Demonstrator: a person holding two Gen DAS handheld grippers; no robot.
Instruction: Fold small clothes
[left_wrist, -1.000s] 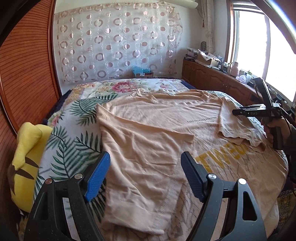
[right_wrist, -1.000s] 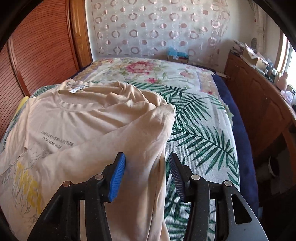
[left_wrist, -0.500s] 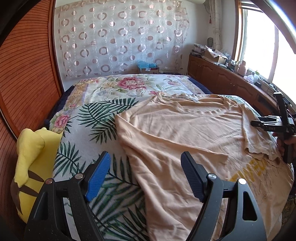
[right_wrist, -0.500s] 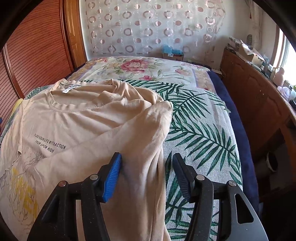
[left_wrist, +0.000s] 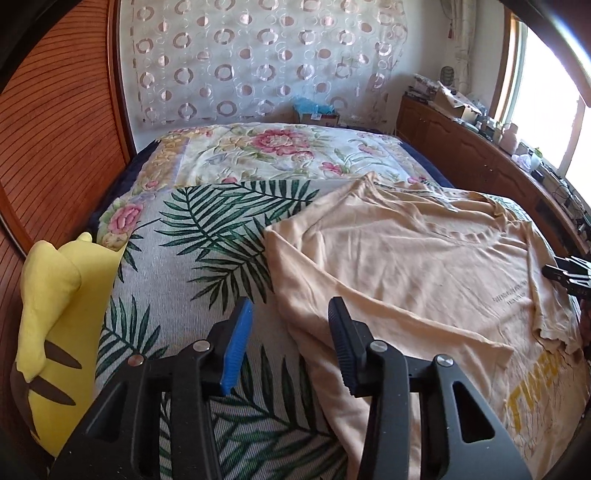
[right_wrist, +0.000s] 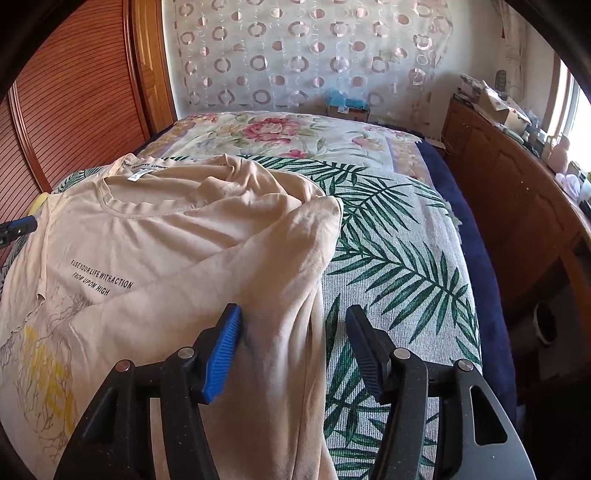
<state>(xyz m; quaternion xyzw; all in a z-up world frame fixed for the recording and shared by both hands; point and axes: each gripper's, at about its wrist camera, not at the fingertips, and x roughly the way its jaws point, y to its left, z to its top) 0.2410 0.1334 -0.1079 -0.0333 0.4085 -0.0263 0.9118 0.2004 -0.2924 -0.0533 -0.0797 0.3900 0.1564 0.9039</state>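
A beige T-shirt (left_wrist: 406, 266) with black and yellow print lies spread on the bed, both sleeves folded in over its front. My left gripper (left_wrist: 290, 332) hovers low over the shirt's left edge. Its jaws are closing, the cloth edge lies between them, and the pads do not press on it. In the right wrist view the T-shirt (right_wrist: 166, 240) has a raised fold along its right side. My right gripper (right_wrist: 291, 332) stands open astride that fold, its blue pad close against the cloth. Each gripper's tip shows at the edge of the other's view: right gripper (left_wrist: 569, 275), left gripper (right_wrist: 16, 227).
The bed carries a palm-leaf and flower spread (left_wrist: 207, 229). A yellow plush toy (left_wrist: 55, 314) leans at the bed's left side against a slatted wooden wall (left_wrist: 55, 129). A wooden cabinet (right_wrist: 517, 192) with clutter runs along the right under the window. A floor gap separates it from the bed.
My left gripper has slid left across the shirt to its left edge, and its jaws have narrowed. The right gripper's jaws have widened a little and it has stayed in place.
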